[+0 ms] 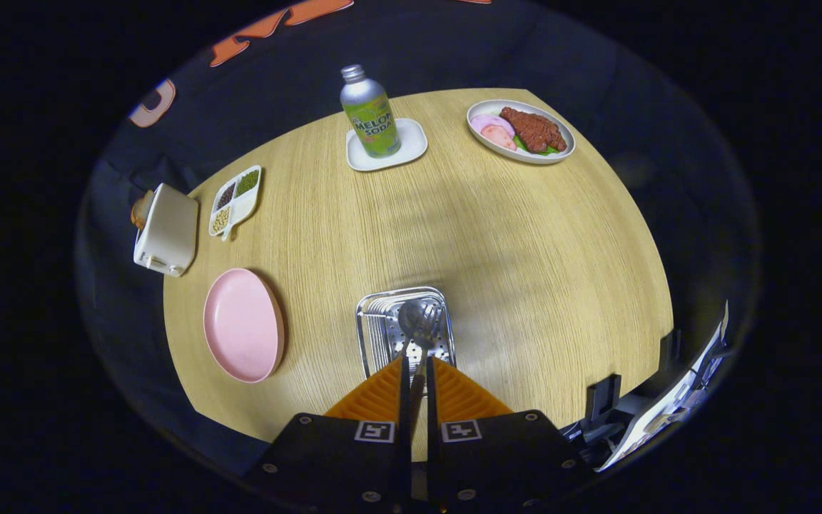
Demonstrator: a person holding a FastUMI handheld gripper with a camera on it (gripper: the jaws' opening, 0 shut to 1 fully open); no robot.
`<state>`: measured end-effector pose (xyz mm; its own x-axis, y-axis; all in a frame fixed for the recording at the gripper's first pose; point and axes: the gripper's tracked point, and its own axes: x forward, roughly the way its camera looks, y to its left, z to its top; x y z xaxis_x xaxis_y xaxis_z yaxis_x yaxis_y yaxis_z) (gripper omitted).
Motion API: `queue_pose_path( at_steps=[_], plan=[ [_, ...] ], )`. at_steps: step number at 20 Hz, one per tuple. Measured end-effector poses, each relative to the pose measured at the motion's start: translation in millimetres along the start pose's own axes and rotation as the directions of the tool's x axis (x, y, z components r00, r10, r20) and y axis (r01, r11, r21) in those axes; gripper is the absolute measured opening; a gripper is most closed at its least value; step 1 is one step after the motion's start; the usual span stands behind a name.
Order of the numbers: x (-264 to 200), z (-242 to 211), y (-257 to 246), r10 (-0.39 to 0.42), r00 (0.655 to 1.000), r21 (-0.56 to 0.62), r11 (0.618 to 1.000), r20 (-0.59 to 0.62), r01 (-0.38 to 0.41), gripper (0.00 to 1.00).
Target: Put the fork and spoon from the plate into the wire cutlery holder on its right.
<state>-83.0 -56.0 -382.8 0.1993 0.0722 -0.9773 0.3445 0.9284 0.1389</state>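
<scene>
My gripper (416,365) is shut on the handles of a metal spoon (411,319) and fork (431,325), held together between the orange fingers (382,392). Their heads point forward and hang over the wire cutlery holder (375,321), a shiny rectangular metal basket just ahead of the fingertips. Left of the holder lies the pink plate (242,325), bare.
A round wooden table (511,257) carries a soda bottle (370,114) on a white coaster at the far side, a plate of food (521,130) at the far right, and a divided dish of beans (235,200) on the left. A cream toaster (166,230) stands at the left edge.
</scene>
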Motion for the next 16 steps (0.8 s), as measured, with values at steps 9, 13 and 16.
queue_pose_path(
  at_steps=[9, 13, 16],
  plan=[
    [-41.2, 57.7, 7.6, 0.030, 0.953, 0.020, 0.999, 0.302, -0.038, 0.36],
    [-68.0, 81.3, 10.9, 0.042, 0.897, 0.012, 0.999, 0.440, -0.053, 0.50],
    [-95.2, 102.5, 14.0, 0.041, 0.826, -0.012, 0.999, 0.563, -0.042, 0.59]
  ],
)
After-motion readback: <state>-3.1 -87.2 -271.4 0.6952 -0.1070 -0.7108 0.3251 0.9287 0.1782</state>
